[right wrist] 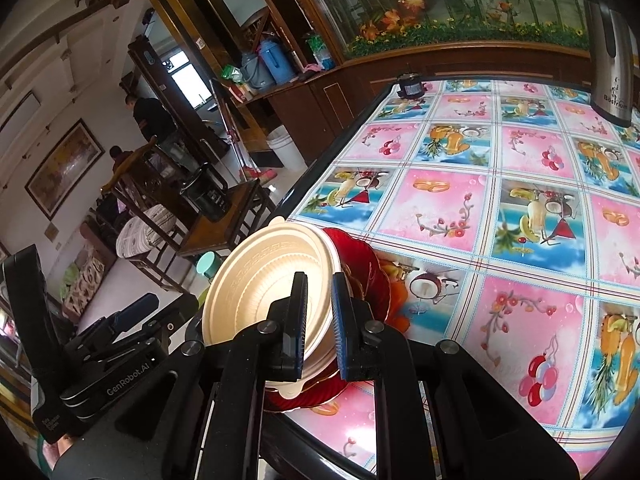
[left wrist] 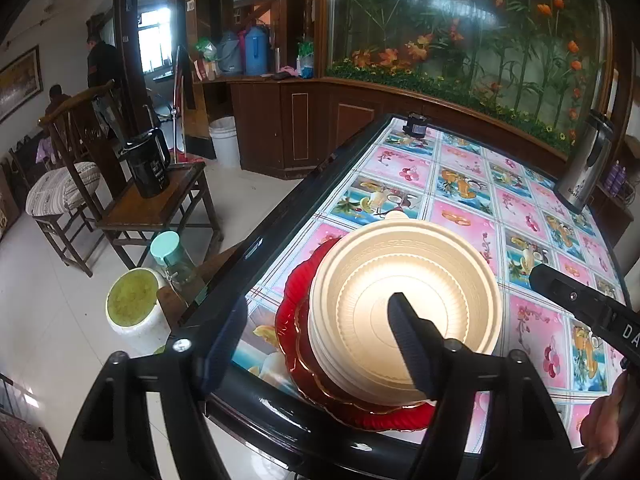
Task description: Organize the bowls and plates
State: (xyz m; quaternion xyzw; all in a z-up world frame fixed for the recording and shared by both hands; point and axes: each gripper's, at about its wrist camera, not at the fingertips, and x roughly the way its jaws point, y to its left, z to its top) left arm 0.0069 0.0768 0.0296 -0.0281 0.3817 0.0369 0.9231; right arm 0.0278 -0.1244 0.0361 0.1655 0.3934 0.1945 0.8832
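A stack of cream bowls [left wrist: 404,300] sits on red scalloped plates [left wrist: 296,312] at the near left corner of the table [left wrist: 460,184]. My left gripper [left wrist: 316,340] is open wide; one finger is over the bowl's inside, the other hangs past the table edge. My right gripper [right wrist: 318,320] has its fingers on either side of the top cream bowl's rim [right wrist: 272,280], one finger inside and one outside, above the red plates [right wrist: 372,280]. The right gripper also shows in the left wrist view [left wrist: 580,304].
The table has a fruit-patterned cloth and a black edge [left wrist: 280,216]. A steel thermos [right wrist: 608,52] stands at the far right, a small black device [right wrist: 410,86] at the far corner. Left of the table stand wooden chairs [left wrist: 160,204], a green-lidded bottle [left wrist: 172,256] and a white jar [left wrist: 134,304].
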